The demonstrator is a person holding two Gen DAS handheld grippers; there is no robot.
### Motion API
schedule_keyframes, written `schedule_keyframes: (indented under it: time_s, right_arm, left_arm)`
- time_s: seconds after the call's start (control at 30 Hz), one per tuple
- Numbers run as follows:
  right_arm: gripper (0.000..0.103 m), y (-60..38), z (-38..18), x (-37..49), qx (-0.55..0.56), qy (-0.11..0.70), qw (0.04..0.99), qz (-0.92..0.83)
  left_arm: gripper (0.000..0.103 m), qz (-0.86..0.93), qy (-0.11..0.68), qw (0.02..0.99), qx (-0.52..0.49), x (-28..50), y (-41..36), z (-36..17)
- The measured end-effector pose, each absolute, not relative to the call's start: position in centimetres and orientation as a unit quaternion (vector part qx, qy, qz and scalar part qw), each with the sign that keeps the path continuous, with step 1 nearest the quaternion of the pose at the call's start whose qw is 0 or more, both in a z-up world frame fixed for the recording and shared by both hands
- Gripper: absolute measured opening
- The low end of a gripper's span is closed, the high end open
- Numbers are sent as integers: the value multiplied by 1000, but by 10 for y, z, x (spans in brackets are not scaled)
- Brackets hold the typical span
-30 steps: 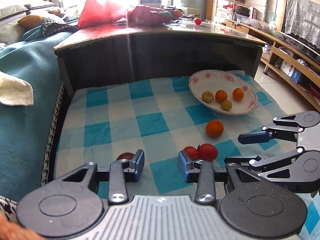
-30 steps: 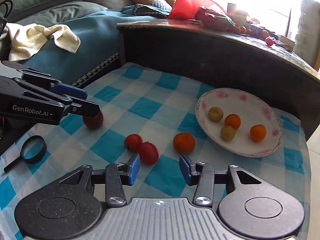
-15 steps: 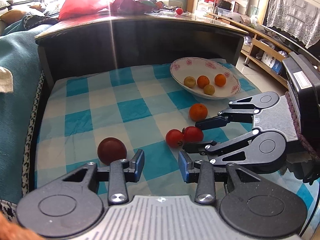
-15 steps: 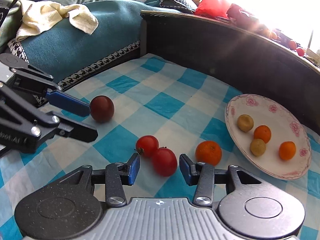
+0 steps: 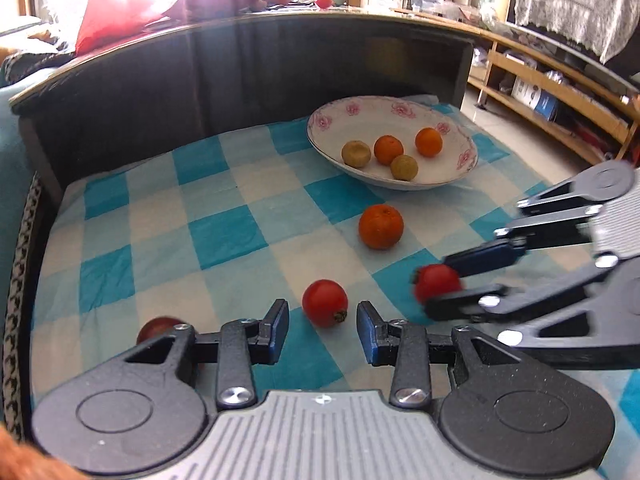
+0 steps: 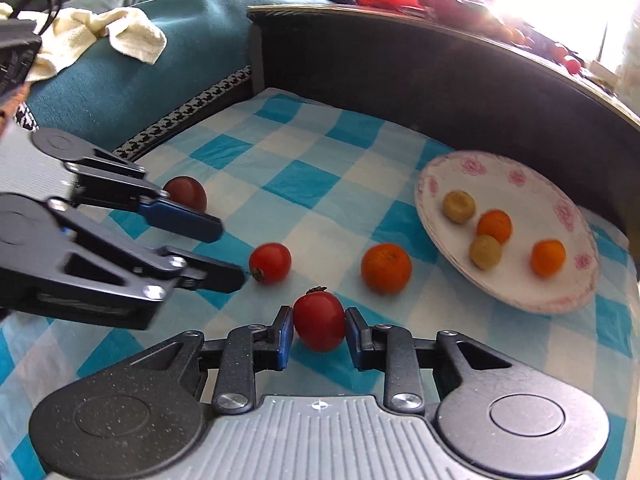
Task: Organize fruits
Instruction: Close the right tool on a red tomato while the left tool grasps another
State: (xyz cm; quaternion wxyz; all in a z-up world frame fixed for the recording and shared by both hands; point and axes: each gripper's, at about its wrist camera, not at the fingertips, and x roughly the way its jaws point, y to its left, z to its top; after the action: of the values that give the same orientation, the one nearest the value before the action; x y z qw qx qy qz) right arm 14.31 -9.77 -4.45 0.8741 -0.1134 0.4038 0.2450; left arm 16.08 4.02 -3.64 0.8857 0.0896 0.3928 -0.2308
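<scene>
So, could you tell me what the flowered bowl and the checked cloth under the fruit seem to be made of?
The bowl looks like glazed ceramic or porcelain: smooth white surface, soft sheen, pink flowers printed round the rim; melamine is possible. The cloth looks like thin matte woven fabric, blue and white checks with faint creases, though a paper-like sheet cannot be excluded.

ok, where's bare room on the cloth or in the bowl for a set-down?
Free: the checked cloth between the dark back wall and the loose fruit, and the floral bowl's left half. Crowded: near edge, with both grippers, two red tomatoes and the loose orange.
</scene>
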Motion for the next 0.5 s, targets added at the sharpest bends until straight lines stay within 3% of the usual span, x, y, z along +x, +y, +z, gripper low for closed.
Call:
schedule_keyframes:
  time_s: [0.2,0.3,0.5]
  right_arm:
    - [22,-115,-36,125,-115,418,875,215]
    - [22,-121,-36,118,-118,425,875,202]
    - [22,-126,-47,111,-127,424,877,186]
  left_arm:
    - [46,-220,401,883,100,171,30,-48]
    - [37,-222,401,882,107,170,27,-52]
    - [36,-232,401,879,111,161,20,-46]
